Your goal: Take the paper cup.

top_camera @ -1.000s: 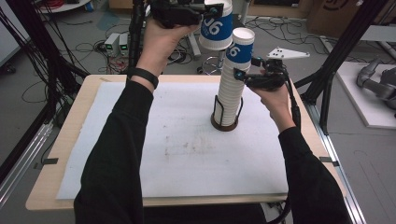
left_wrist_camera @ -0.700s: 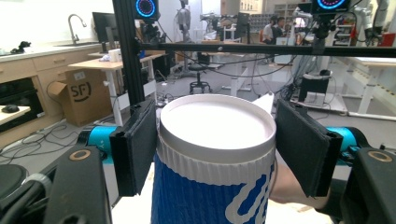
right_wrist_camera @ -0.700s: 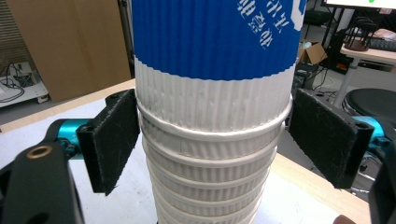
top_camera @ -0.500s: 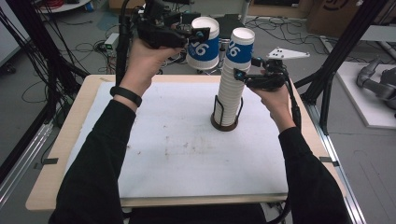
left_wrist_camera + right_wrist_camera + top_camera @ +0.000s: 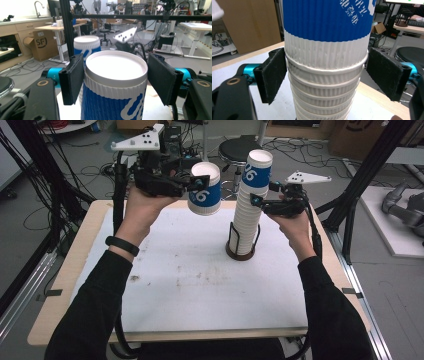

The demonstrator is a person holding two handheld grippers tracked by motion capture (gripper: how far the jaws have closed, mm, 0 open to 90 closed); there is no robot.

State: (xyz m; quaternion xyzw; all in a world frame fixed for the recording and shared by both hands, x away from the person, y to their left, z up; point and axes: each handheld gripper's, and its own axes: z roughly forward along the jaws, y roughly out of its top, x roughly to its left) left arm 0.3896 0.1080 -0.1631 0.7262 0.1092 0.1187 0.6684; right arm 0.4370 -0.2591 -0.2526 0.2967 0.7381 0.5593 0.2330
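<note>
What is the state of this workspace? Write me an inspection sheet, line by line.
Surface: white mat on a wooden table, with faint stains near the middle.
Job's things: a tall cup stack upright in a dark holder; one single cup held clear of the table.
Clutter: nothing seen on the mat.
Grippers: left gripper shut on the single cup; right gripper straddles the stack, left pad touching, right pad apart.
Cables: a black cable trails from the left gripper; more on the floor.
Surroundings: stool, cardboard boxes, black frame posts.
</note>
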